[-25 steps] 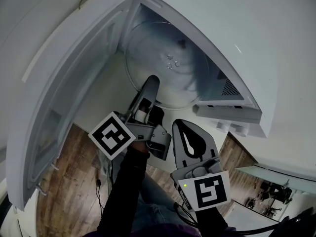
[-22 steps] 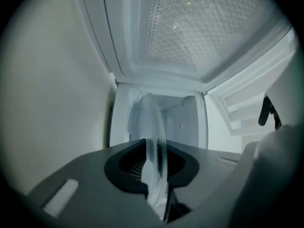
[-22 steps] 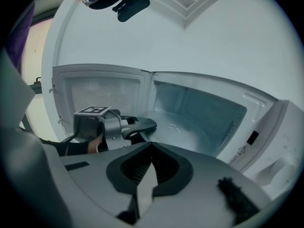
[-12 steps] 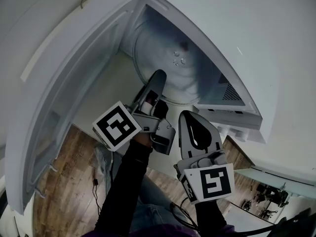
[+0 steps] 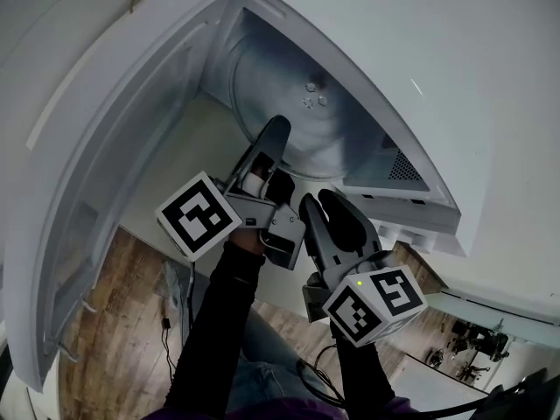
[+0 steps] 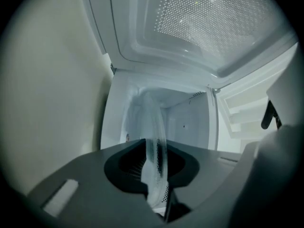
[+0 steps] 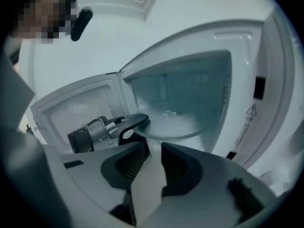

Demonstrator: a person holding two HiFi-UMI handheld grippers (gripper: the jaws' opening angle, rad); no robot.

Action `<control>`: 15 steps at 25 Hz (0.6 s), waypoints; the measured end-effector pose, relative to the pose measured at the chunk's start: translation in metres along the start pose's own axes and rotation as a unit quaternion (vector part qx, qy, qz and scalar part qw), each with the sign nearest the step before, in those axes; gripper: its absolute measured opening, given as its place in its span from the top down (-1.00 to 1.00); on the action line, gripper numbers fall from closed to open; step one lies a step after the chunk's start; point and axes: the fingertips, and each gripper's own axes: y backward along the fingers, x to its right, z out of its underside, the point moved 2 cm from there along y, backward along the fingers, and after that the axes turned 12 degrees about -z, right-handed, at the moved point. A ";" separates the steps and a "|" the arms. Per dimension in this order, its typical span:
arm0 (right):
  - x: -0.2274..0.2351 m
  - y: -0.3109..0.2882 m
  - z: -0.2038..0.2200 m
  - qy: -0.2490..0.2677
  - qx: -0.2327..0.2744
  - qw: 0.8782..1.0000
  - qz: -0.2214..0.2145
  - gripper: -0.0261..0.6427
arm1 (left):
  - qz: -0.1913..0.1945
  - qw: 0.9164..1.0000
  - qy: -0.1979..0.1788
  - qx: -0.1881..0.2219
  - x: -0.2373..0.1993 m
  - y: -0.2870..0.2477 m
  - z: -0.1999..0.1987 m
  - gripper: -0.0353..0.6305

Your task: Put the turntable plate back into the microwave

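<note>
The turntable plate (image 5: 293,116) hangs mostly inside the microwave (image 5: 398,160) and looks not yet seated. Only my left gripper (image 5: 276,134) holds it, clamped on its near rim. My right gripper (image 5: 321,208) has just been opening, with nothing between its jaws, so this one-sided hold could let the glass tilt, slip or strike the cavity floor

Light was dim and cool in all 3 views, brightest inside the white microwave cavity (image 7: 190,82). The 2 gripper views had black vignetted corners and strong fisheye bending. Their foregrounds lay out of focus, and the clear glass turntable plate (image 6: 154,141) looked smeared and soft.
</note>
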 end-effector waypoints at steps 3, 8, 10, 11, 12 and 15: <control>0.003 -0.008 0.002 -0.052 0.013 0.998 -0.019 0.60 | 0.004 1.000 0.005 -0.007 0.001 -0.002 0.000 0.72; 0.005 -0.014 -0.004 -0.089 0.039 0.995 -0.030 0.59 | 0.002 1.000 0.006 -0.016 -0.001 -0.005 -0.003 0.72; 0.007 -0.016 -0.007 -0.113 0.049 0.992 -0.041 0.57 | -0.001 1.000 0.007 -0.019 -0.003 -0.007 -0.004 0.72; 0.008 -0.017 -0.008 -0.127 0.055 0.989 -0.047 0.55 | -0.003 1.000 0.010 -0.019 -0.004 -0.008 -0.005 0.72; 0.010 -0.019 -0.010 -0.141 0.060 0.987 -0.052 0.54 | -0.003 1.000 0.014 -0.020 -0.005 -0.011 -0.006 0.72; 0.022 -0.027 -0.014 -0.178 0.070 0.980 -0.062 0.51 | 0.004 0.999 0.020 -0.025 -0.004 -0.022 -0.007 0.72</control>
